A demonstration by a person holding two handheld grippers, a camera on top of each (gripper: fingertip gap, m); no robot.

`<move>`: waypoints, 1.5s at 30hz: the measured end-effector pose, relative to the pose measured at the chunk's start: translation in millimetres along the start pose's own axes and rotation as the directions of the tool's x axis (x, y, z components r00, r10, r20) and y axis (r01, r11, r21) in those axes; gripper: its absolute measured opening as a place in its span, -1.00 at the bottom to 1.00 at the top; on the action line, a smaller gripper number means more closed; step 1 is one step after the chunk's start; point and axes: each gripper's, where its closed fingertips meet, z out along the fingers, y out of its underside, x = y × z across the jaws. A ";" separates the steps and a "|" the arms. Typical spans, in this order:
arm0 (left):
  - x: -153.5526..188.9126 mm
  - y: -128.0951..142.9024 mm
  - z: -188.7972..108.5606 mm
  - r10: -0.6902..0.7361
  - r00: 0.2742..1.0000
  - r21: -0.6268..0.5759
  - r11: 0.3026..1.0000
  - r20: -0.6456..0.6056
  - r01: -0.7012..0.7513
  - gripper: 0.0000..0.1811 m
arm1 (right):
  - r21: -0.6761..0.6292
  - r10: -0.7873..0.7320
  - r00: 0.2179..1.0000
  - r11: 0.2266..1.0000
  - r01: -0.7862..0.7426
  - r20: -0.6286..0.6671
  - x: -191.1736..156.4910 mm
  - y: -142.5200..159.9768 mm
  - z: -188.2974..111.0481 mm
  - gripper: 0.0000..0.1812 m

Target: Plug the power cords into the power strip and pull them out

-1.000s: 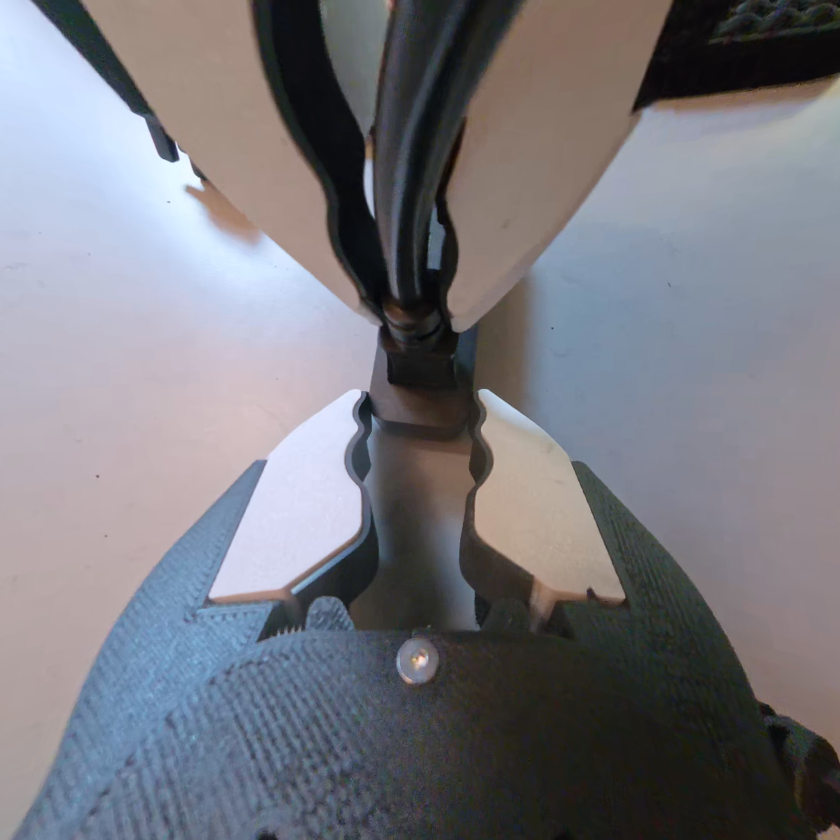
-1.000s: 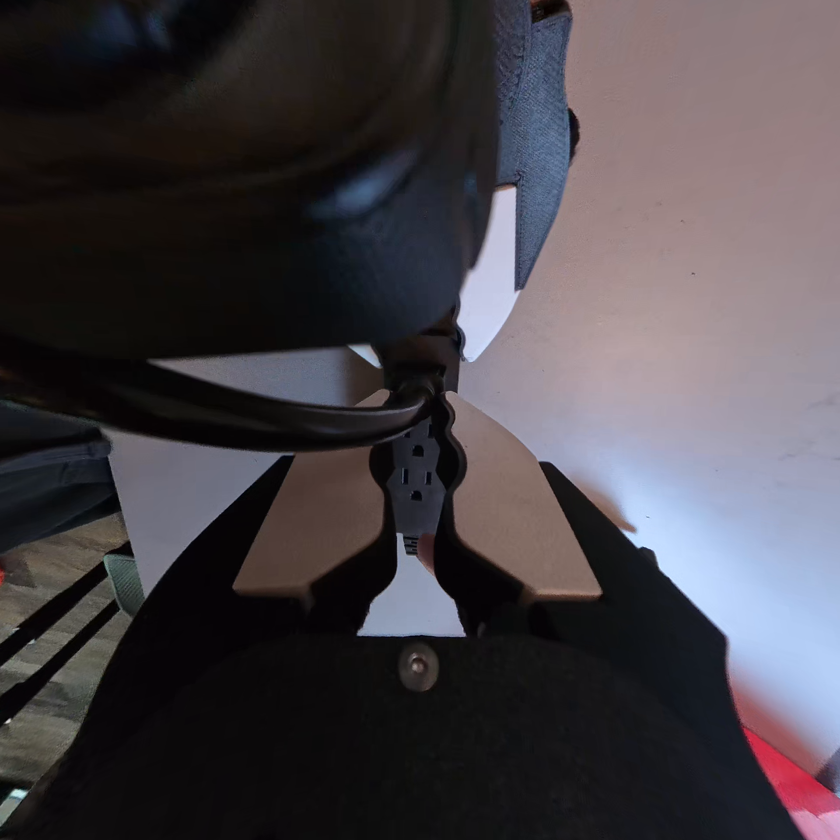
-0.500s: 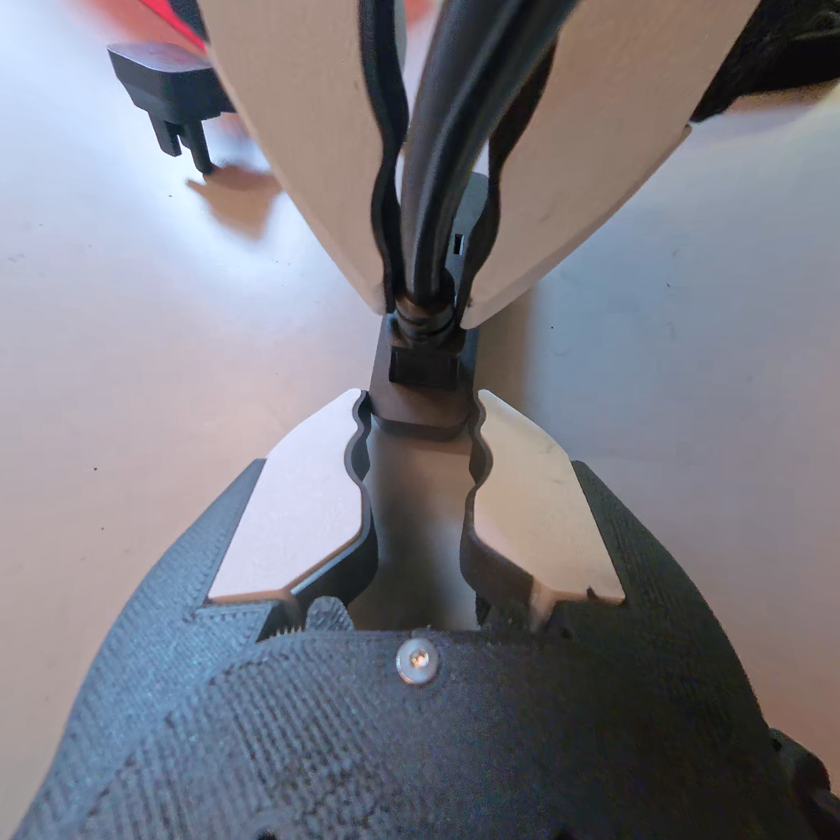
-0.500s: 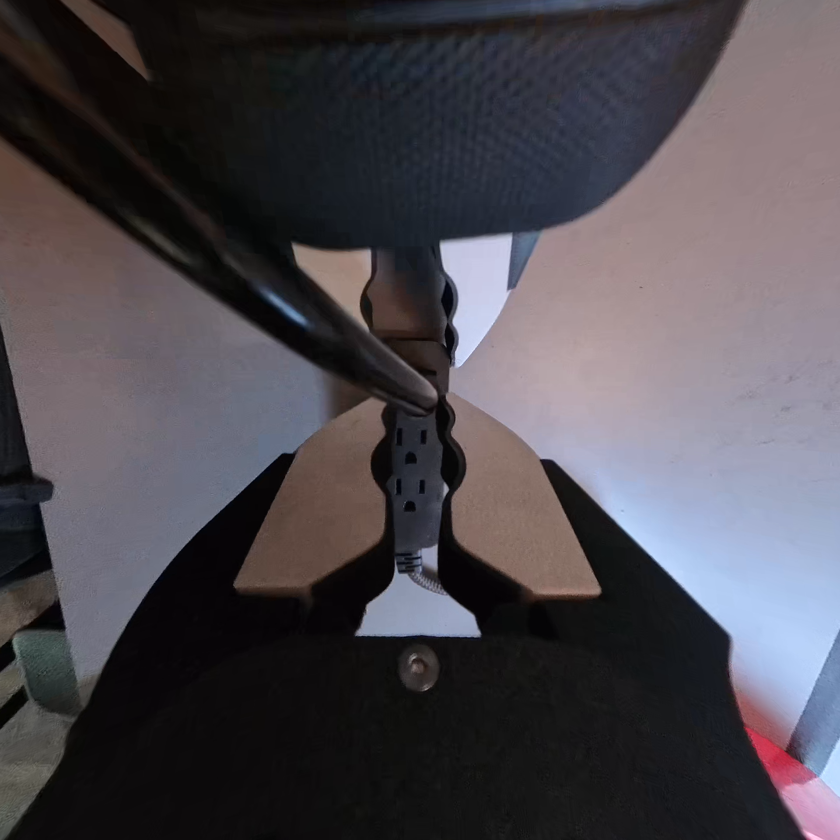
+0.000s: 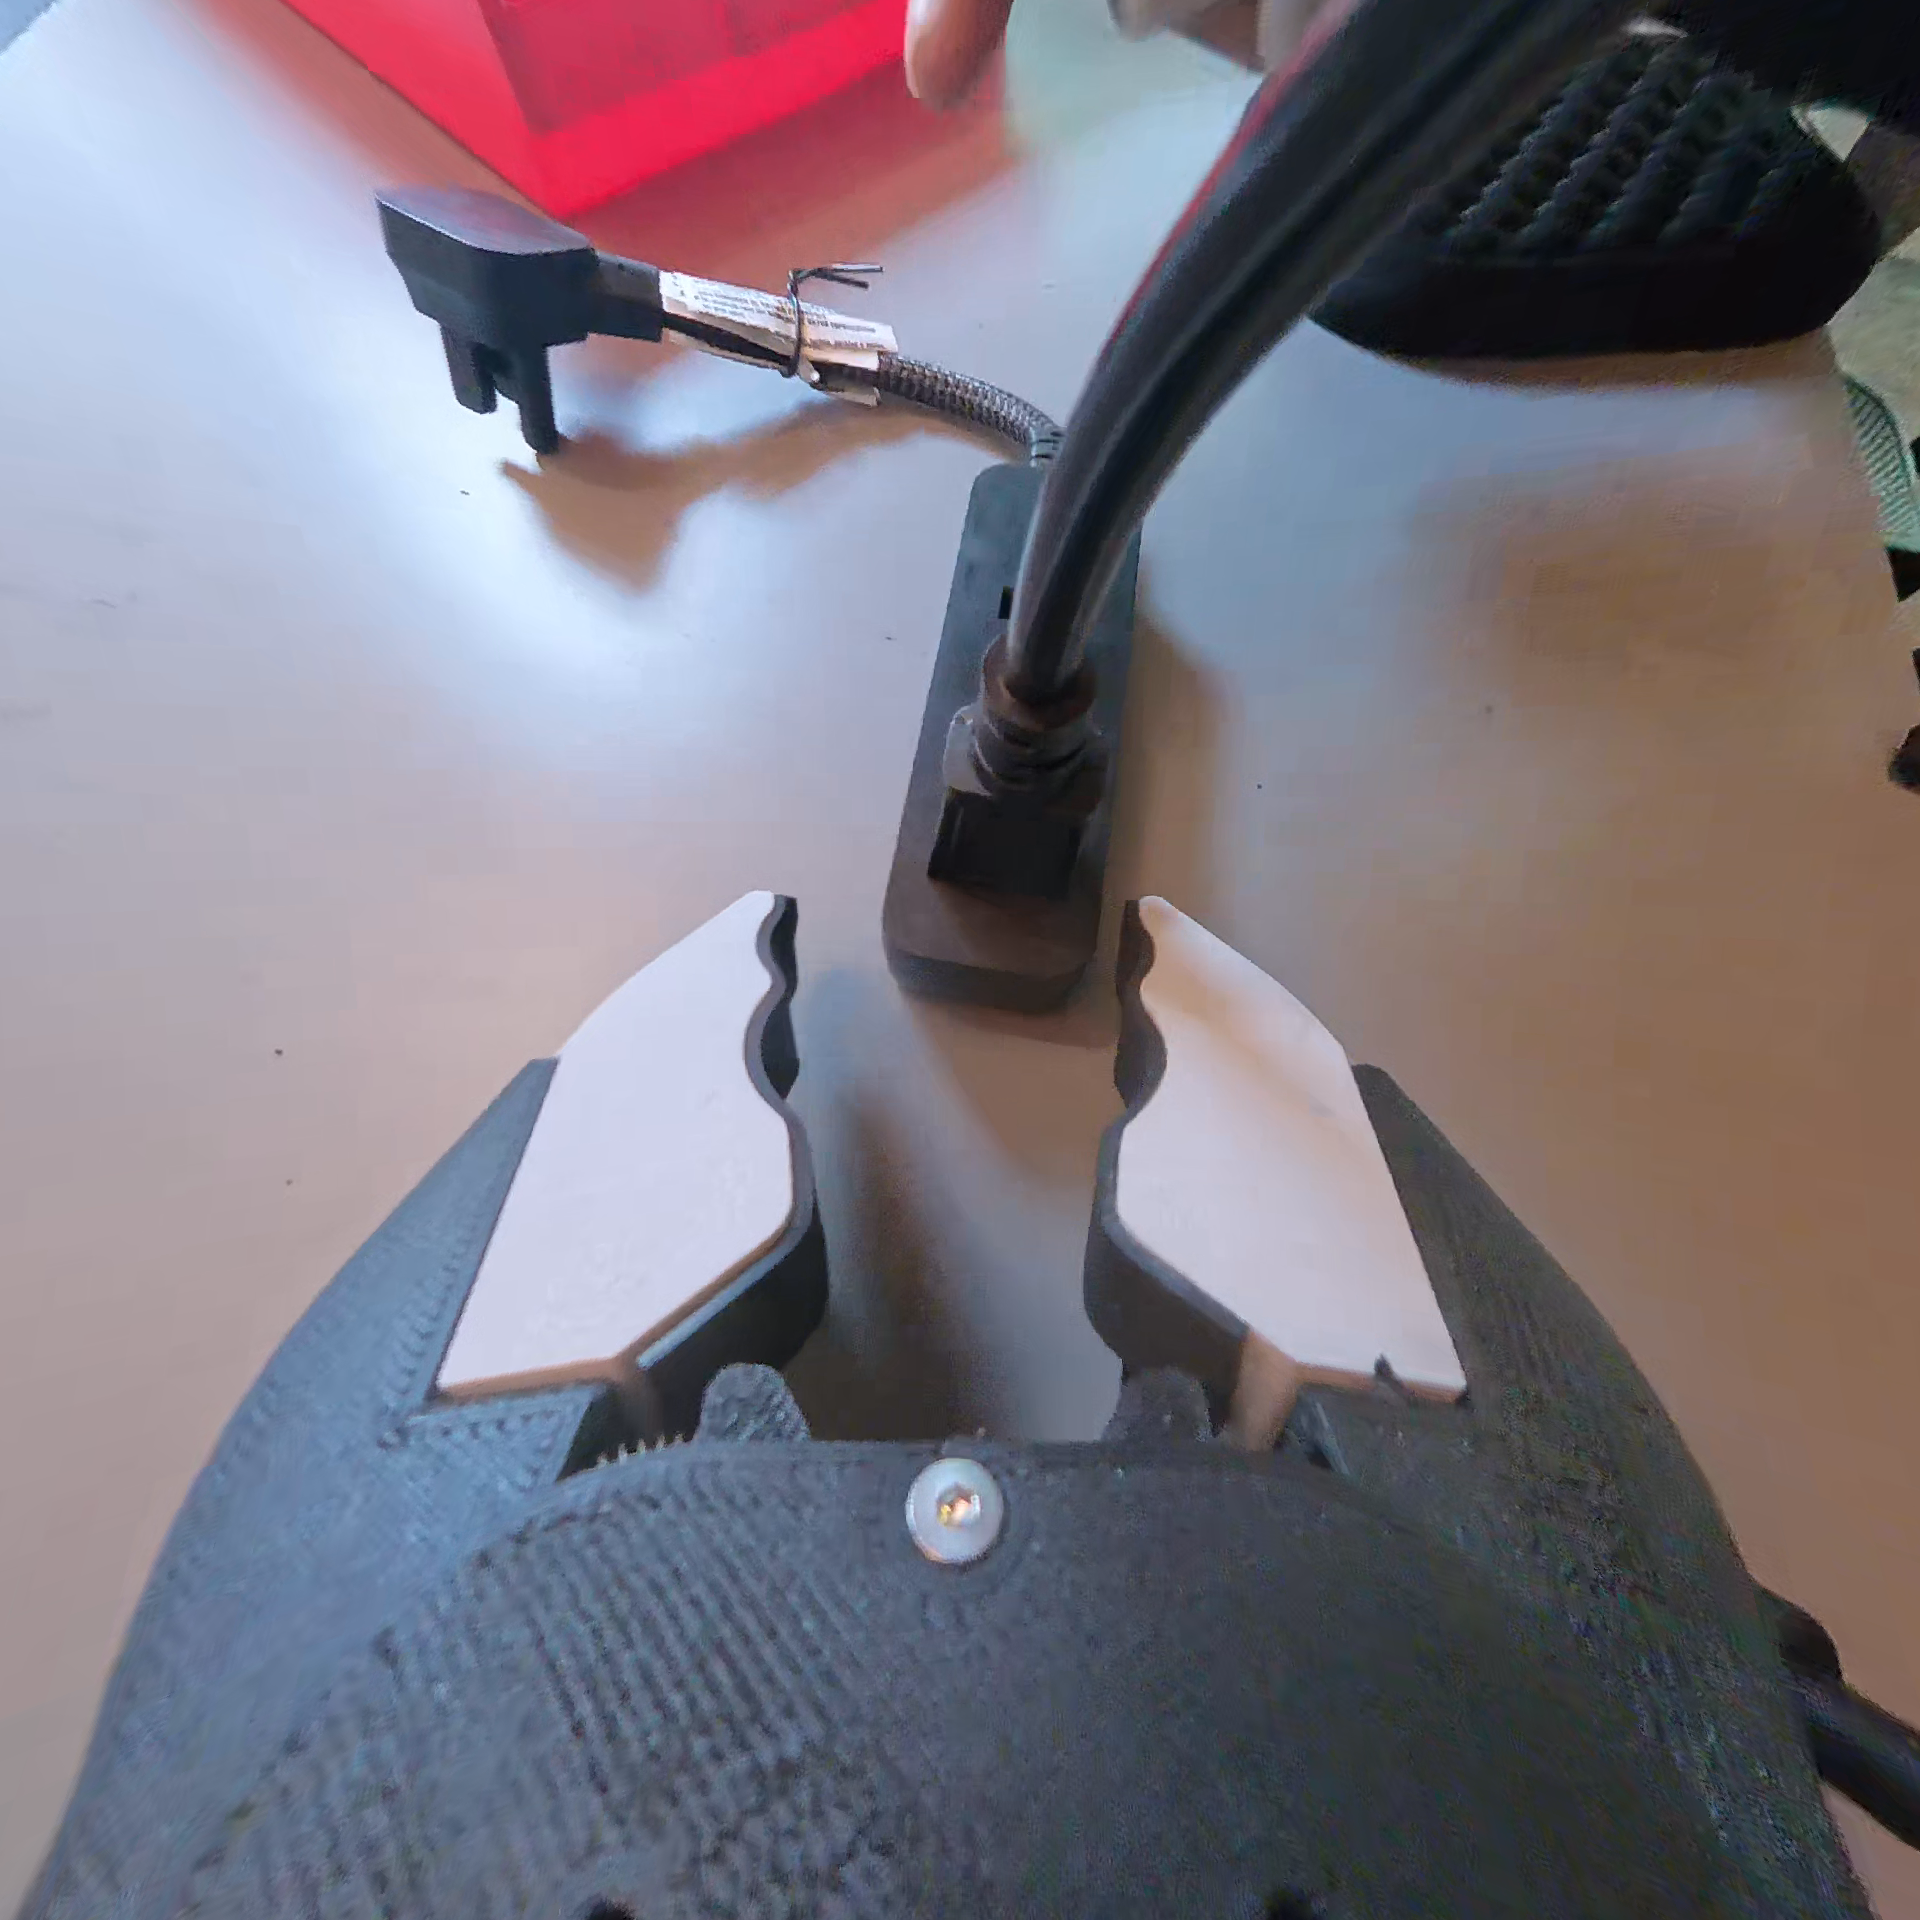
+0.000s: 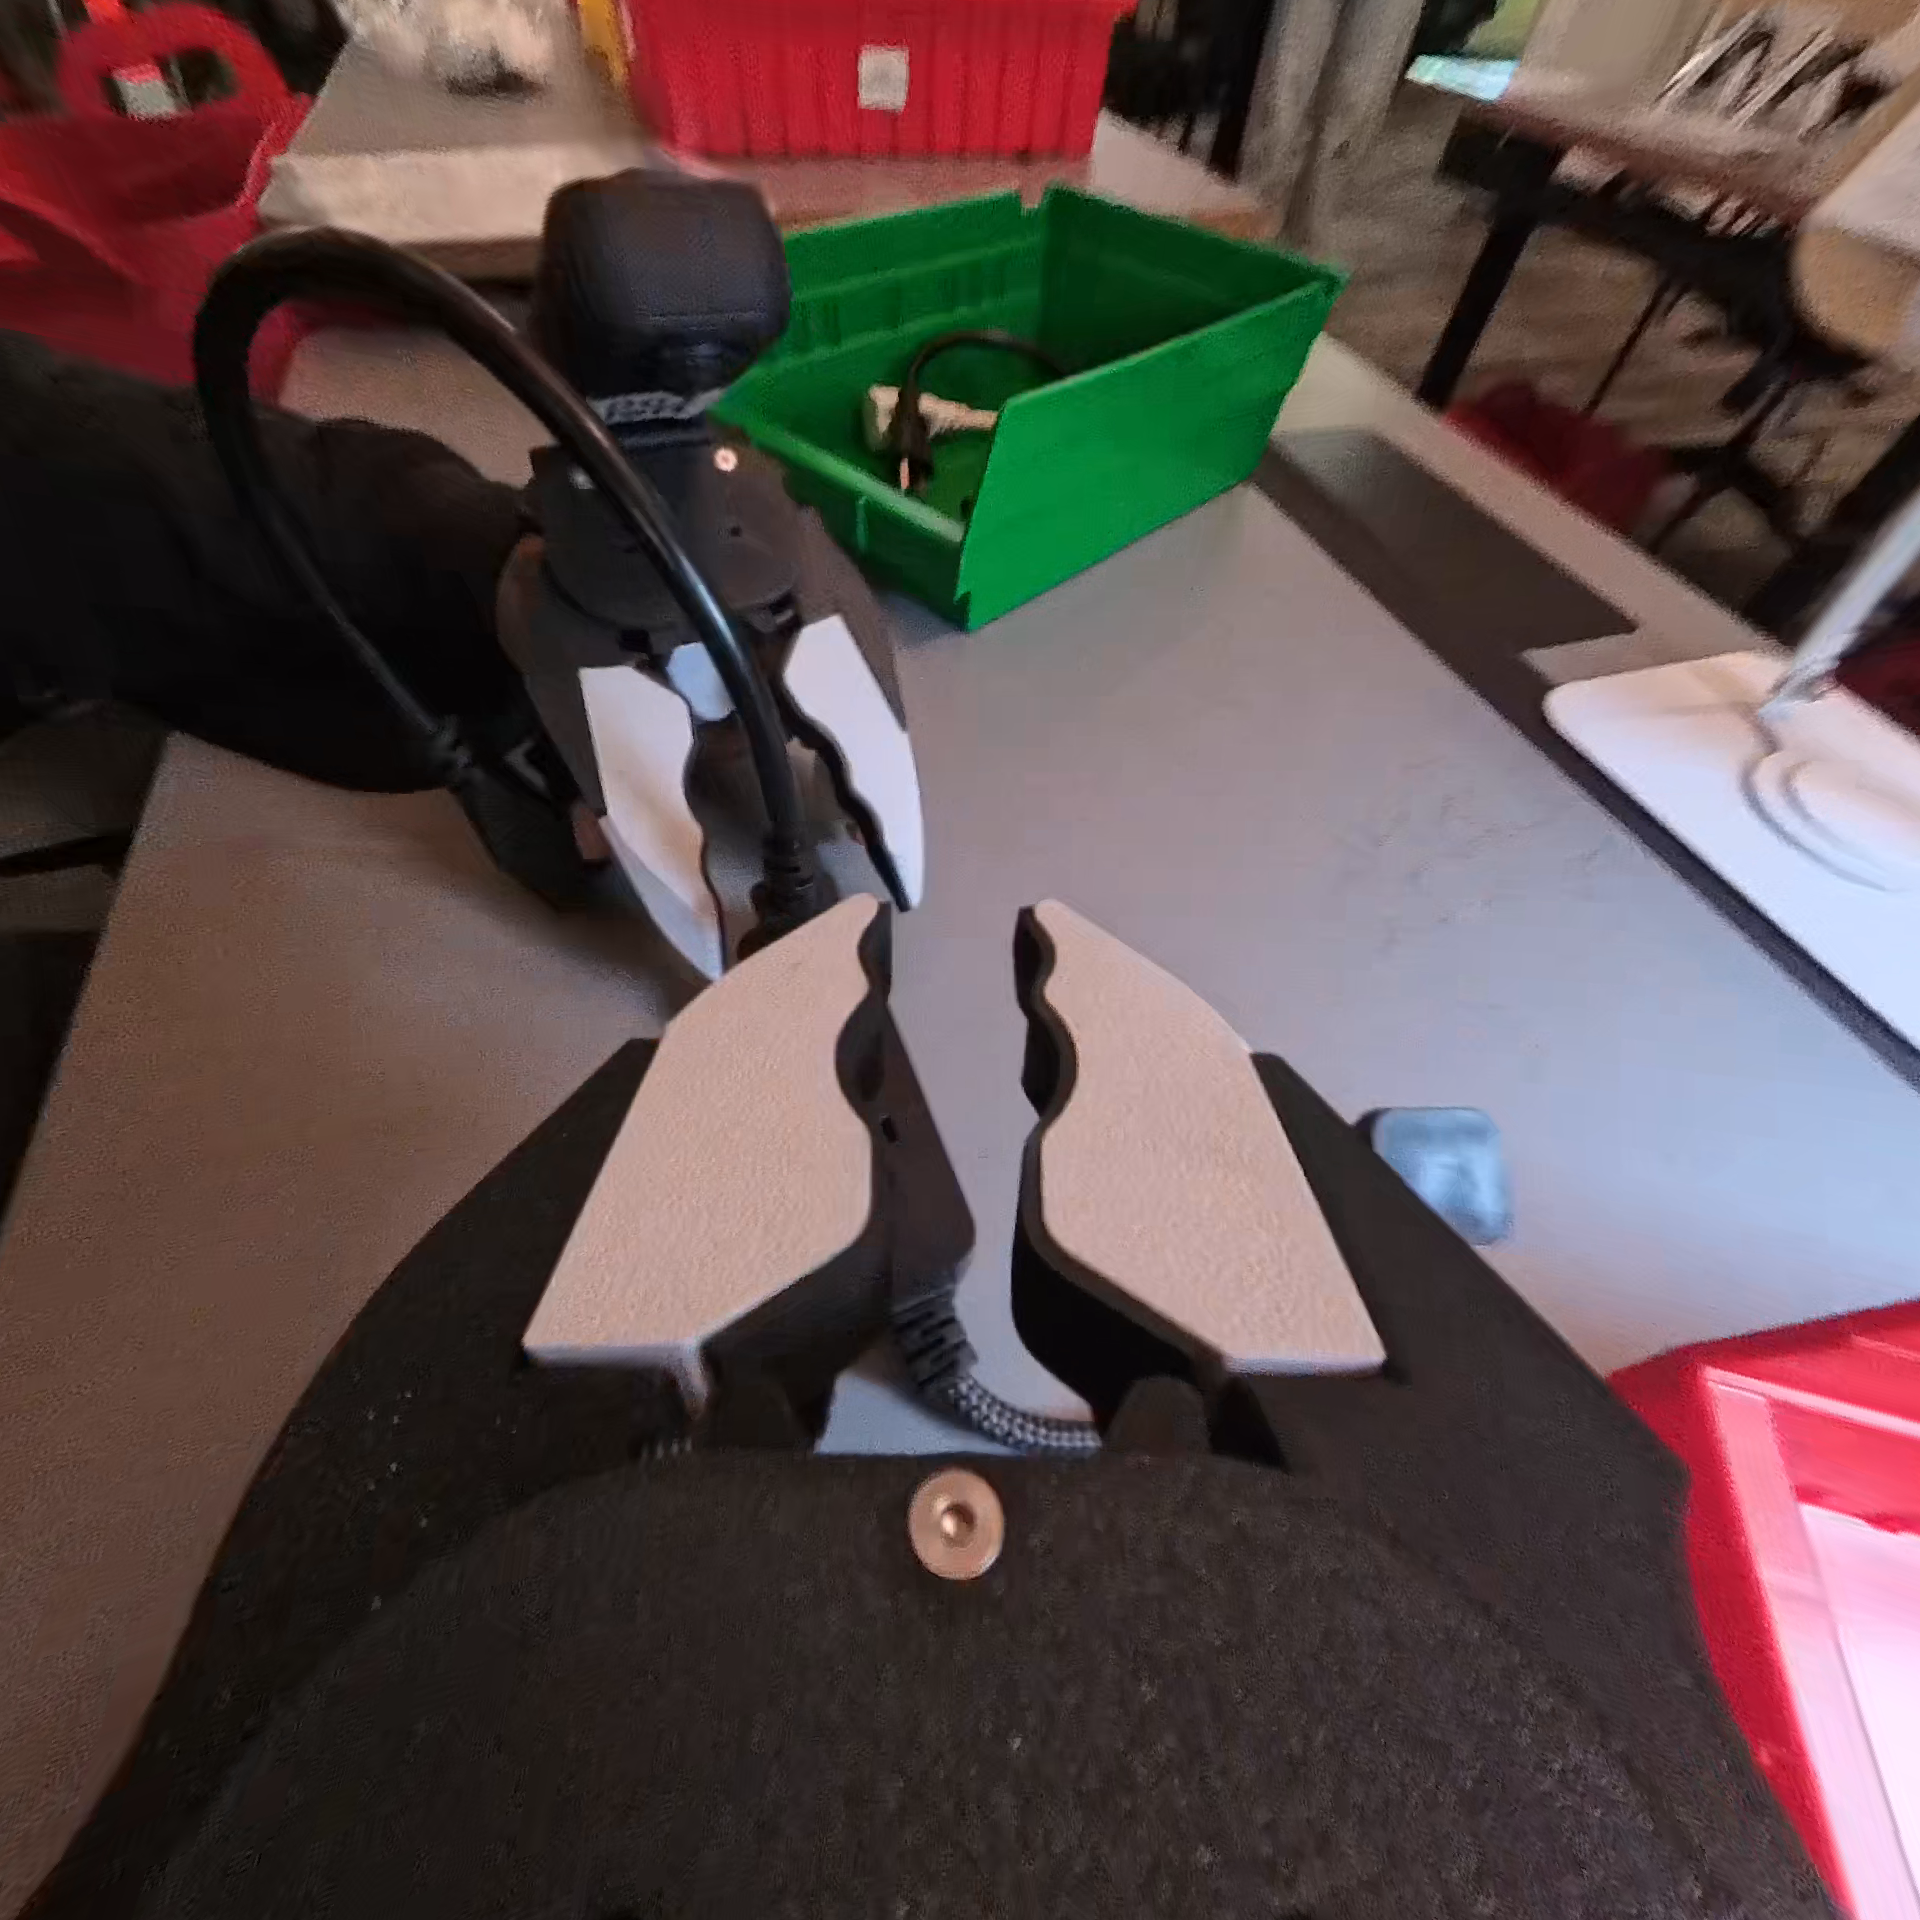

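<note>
Just beyond the left claw (image 5: 956, 935), at the centre of the left wrist view, lies the black power strip (image 5: 997, 935), flat on the pale worktop (image 5: 312, 727). A black power cord (image 5: 1143, 364) is plugged into its near socket through a moulded plug (image 5: 1013, 821), and the thick cable arcs up to the upper right of the frame. The strip looks light and hard-cased, likely to slide or lift if the plug is pulled without pinning the body. The plug's squared body seems the firmest place to grip; the cable is stiff but springy. The left claw is spread wide, holding nothing, its tips either side of the strip's near end. The strip's braided lead (image 5: 956, 390) runs to its own plug (image 5: 488, 281) at upper left, beside a red bin (image 5: 644, 94).

From the right wrist view, the right claw (image 6: 951, 914) is also spread and empty, the braided lead passing beneath it. A green bin (image 6: 1091, 416) sits further back at upper centre. Open worktop lies to the right of the claws, and its edges are well clear.
</note>
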 end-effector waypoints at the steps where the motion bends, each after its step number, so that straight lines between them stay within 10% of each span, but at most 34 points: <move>1: -1.9 -1.8 -3.9 0.002 1.000 0.013 1.000 0.004 -0.002 -0.34 | 0.061 -0.020 0.998 0.998 0.024 -0.054 5.5 -2.4 -6.2 -0.85; 8: -35.7 -18.5 -57.8 -0.043 0.986 0.150 0.988 0.158 0.019 -0.55 | 0.310 0.071 0.981 0.951 -0.013 -0.178 30.3 -4.6 -39.1 -1.00; 15: -130.1 -17.9 -199.5 -0.235 0.770 0.228 0.966 0.593 0.119 -0.64 | 0.356 0.059 0.974 0.934 0.024 -0.219 40.1 -14.7 -55.5 -1.00; 21: -200.7 43.6 -257.1 -0.029 0.703 -0.189 0.954 0.711 0.231 -0.64 | 0.354 0.062 0.977 0.935 0.014 -0.203 37.8 -14.3 -55.0 -1.00; 32: -182.7 155.8 -262.3 0.095 0.930 -0.803 0.540 0.355 0.251 -0.45 | 0.271 0.001 0.979 0.961 0.056 -0.205 32.9 -1.2 -43.2 -1.00; 45: -197.8 185.8 -246.9 0.374 0.922 -0.948 0.317 0.099 -0.027 -0.60 | 0.260 0.002 0.979 0.964 0.053 -0.205 32.6 1.2 -41.0 -1.00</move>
